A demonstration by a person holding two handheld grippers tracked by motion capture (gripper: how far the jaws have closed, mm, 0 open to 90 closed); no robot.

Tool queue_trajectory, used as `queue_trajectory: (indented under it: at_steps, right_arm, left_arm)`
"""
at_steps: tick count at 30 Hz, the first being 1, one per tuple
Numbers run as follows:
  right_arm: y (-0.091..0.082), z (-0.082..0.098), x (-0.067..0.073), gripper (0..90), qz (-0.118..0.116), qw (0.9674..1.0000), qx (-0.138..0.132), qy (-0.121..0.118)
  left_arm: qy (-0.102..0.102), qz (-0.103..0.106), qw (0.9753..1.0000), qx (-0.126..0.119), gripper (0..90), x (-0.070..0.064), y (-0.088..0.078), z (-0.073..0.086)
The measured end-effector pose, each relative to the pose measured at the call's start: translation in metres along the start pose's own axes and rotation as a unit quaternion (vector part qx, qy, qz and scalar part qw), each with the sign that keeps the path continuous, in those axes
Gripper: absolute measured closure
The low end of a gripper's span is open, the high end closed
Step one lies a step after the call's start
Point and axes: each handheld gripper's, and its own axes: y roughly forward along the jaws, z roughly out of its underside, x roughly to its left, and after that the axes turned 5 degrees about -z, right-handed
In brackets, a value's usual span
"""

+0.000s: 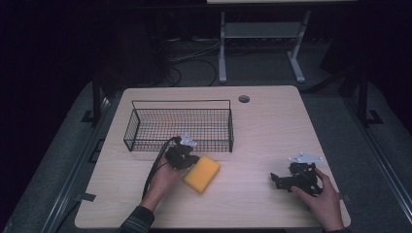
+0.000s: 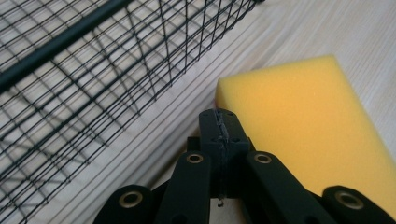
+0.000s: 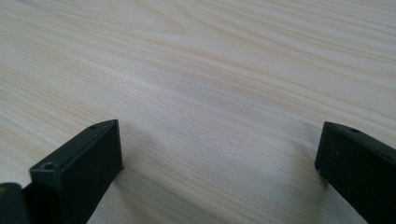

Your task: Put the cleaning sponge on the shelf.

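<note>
Two grippers low over the table (image 1: 272,121). Right gripper (image 1: 278,180) nearest: jaws spread wide, nothing between them, bare wood below (idle, I'd say). Left gripper (image 2: 219,128) clenched, jaws pressed together and empty, tips just beside the sponge's (image 2: 308,126) near corner. Sponge lies flat just outside the basket (image 1: 180,127). Likely step: pre-grasp; next move needs the jaws opened to straddle the sponge, then a lift over the basket wall.

A black wire mesh basket (image 1: 180,125) stands toward the far left of the light wooden table (image 1: 272,126), a yellow rectangular sponge (image 1: 202,173) just beside its near edge, perhaps touching.
</note>
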Motion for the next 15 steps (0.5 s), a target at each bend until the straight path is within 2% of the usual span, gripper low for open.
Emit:
queue_trajectory:
  at_steps: [10, 15]
  right_arm:
    - [0.0000, 0.0000, 0.0000, 0.0, 0.000, 1.0000, 0.000, 0.000]
    - [0.0000, 0.0000, 0.0000, 0.0, 0.000, 1.0000, 0.000, 0.000]
  left_arm:
    - [0.010, 0.011, 0.9999, 0.001, 89.6, -0.0087, 0.0083, -0.0092]
    - [0.002, 0.017, 0.9999, -0.001, 88.9, -0.0053, 0.0036, -0.0086]
